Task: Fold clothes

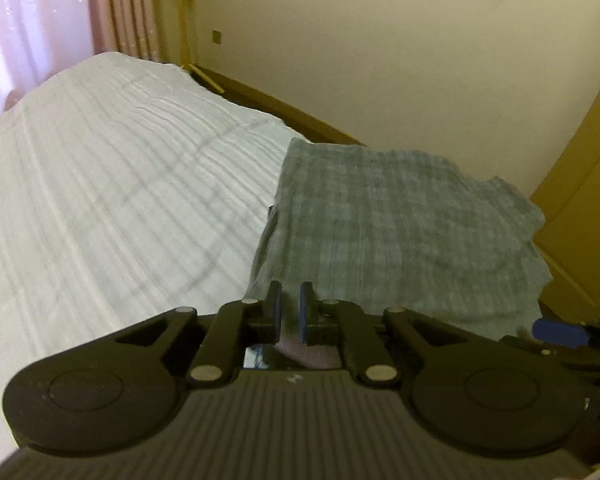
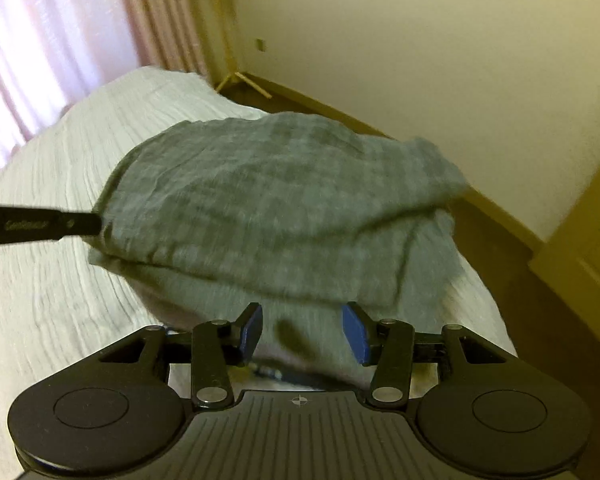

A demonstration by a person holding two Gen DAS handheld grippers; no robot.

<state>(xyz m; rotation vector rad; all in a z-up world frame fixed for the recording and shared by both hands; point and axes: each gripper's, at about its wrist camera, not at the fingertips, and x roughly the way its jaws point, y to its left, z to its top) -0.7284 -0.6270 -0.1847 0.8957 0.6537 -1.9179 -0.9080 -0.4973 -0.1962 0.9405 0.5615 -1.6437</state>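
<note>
White quilted bed point(image 1: 120, 168) carries the grey checked garment point(image 1: 388, 216), already doubled over near its edge; we judge it light, limp, non-slip, best pinched at a hem corner, left gripper point(image 1: 290, 312) narrow and empty, right gripper point(image 2: 302, 330) wide, empty.

The grey-green checked crinkled cloth point(image 2: 284, 208) is motion-blurred at right; its near edge is hidden behind the black gripper body point(image 2: 300, 432) at bottom.

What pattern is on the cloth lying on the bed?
The cloth has a faded grey-green check, clearest in the left wrist view; the right wrist view is blurred.
</note>
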